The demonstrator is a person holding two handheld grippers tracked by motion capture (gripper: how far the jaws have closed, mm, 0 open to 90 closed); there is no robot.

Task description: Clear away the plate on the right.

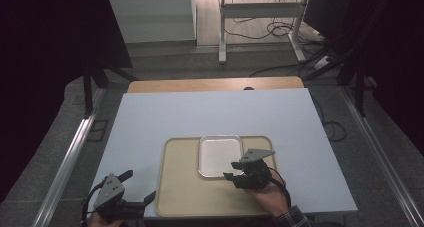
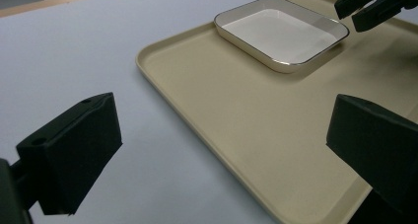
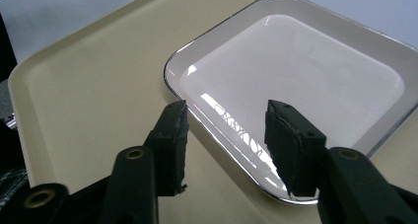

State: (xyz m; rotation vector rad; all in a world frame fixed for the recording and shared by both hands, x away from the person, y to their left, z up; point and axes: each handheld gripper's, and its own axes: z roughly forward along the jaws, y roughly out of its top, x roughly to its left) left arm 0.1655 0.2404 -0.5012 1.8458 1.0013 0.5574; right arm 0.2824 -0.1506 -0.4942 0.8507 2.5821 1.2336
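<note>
In the high view, a white worktop (image 1: 210, 117) fills the middle of the frame. A beige tray (image 1: 185, 187) lies in its lower centre, and a white rectangular dish (image 1: 220, 156) sits inside the tray, against the tray's far rim. At the lower right, a person's hand holds the right hand-held gripper (image 1: 233, 171) over the tray, its jaws apart at the dish's lower right corner. At the lower left, the left hand-held gripper (image 1: 139, 186) sits over the worktop beside the tray's left edge, jaws wide apart.

In the left gripper view, the left hand-held gripper (image 2: 222, 150) has its two black jaws far apart at the lower left and lower right of the frame; one is over the worktop (image 2: 74, 51), the other over the tray (image 2: 236, 115). The dish (image 2: 281, 34) rests on the tray at the upper right, and the right hand-held gripper (image 2: 356, 9) hangs just beside the dish's edge in the upper right corner.

In the right gripper view, the right hand-held gripper (image 3: 226, 120) holds its jaws apart on either side of the dish's near rim; whether they touch it cannot be told. The dish (image 3: 305, 76) takes the upper right, the tray (image 3: 93, 86) the left.
</note>
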